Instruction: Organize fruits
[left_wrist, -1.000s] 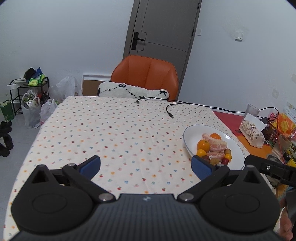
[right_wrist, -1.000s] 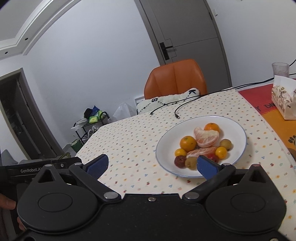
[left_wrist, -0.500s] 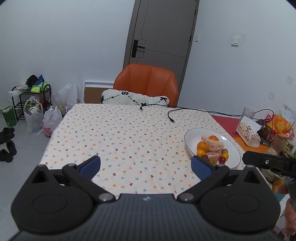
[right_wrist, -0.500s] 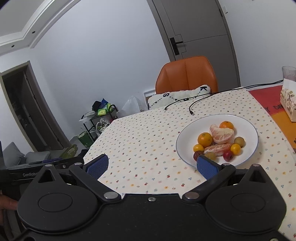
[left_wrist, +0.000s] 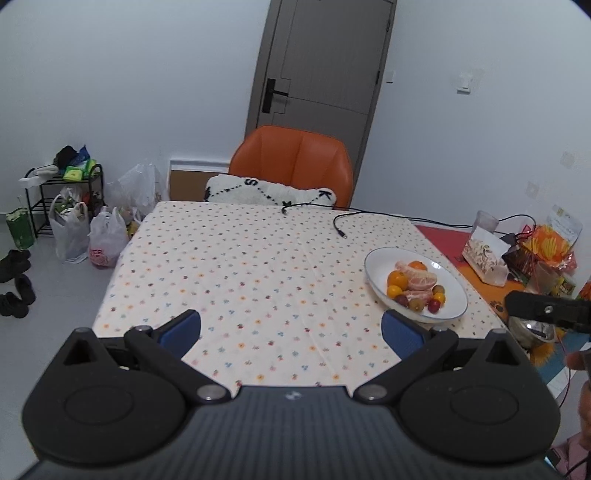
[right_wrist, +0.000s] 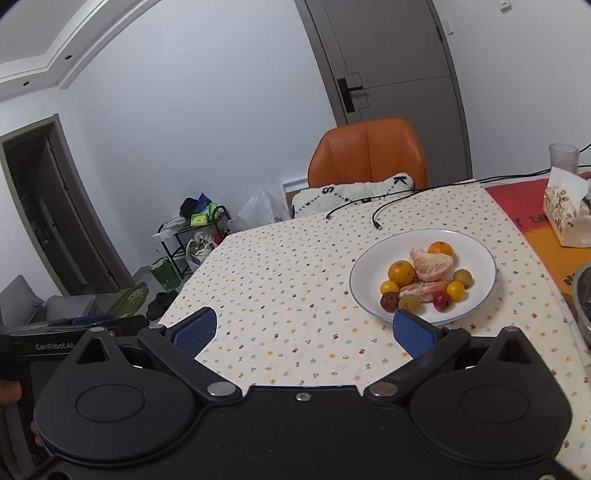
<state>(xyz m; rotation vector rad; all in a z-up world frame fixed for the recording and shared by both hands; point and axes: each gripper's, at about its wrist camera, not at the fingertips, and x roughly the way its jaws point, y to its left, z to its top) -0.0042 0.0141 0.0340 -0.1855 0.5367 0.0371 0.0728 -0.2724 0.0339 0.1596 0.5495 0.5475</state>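
A white plate (left_wrist: 380, 258) (right_wrist: 476, 254) sits on the right part of the dotted tablecloth, holding oranges, peeled citrus pieces (right_wrist: 432, 264) and several small red, yellow and brownish fruits. My left gripper (left_wrist: 291, 330) hangs open over the near edge of the table, the plate just beyond its right finger. My right gripper (right_wrist: 301, 330) is open too, with nothing between its fingers; its right fingertip overlaps the plate's near rim in the right wrist view. The fruit pile (left_wrist: 415, 284) lies untouched.
An orange chair (left_wrist: 291, 166) with a white cushion stands at the far end. Black cables (left_wrist: 340, 225) trail across the cloth. A tissue box (right_wrist: 565, 218), a glass, snack packets (left_wrist: 550, 247) and a metal bowl (right_wrist: 583, 295) crowd the right side. Bags and a rack sit on the floor, left.
Both grippers have drawn back and risen from the table, so the plate looks smaller and farther away. Both stay open.
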